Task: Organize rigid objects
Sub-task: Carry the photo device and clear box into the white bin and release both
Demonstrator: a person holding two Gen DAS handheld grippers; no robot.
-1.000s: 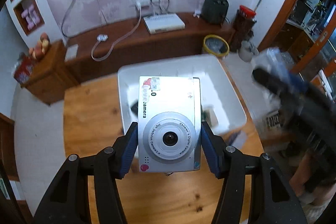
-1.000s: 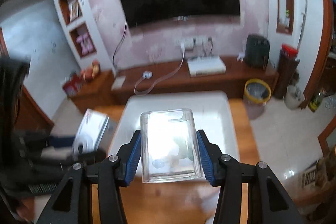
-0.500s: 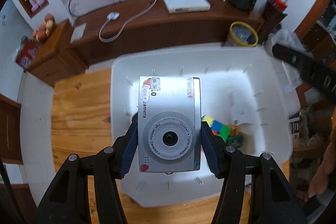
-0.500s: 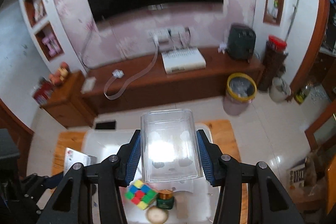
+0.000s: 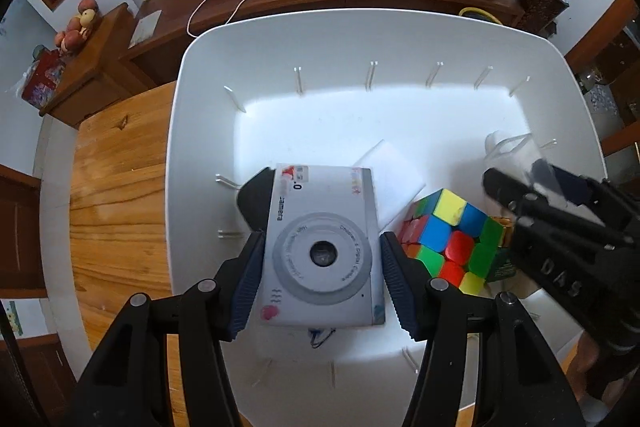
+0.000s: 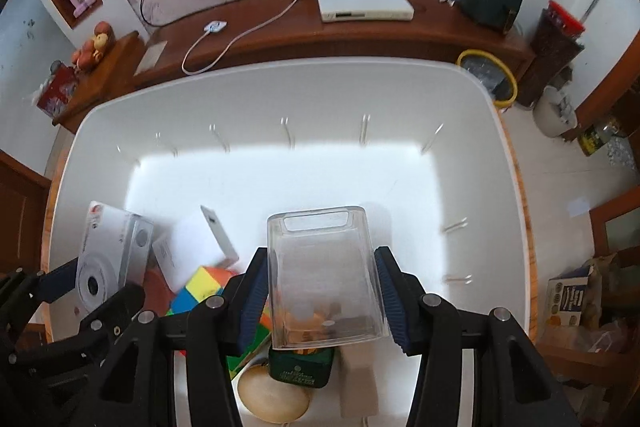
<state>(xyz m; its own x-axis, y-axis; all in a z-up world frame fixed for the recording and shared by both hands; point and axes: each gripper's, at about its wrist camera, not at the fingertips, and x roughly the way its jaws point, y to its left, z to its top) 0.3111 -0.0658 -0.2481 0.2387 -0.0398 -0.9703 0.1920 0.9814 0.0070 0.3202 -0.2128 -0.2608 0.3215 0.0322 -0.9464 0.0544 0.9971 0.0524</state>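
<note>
Camera and clear box were both held over the white bin, each still in a gripper, so neither had been put down.

Several things already lay in the bin: a colour cube at about four o'clock from the bin's middle in the left wrist view, a white box beside it, a green tin and a pale round object near the six o'clock wall. By my judgement the sorting was well under way, with these two items left to release; whether more waited outside the bin could not be told.

The left gripper was closed to the camera's width, its blue pads pressing the camera's two short sides, lens facing the wrist. The right gripper was likewise clamped on the clear box's side walls, above the green tin. The bin's far half, toward twelve o'clock, held nothing visible.
</note>
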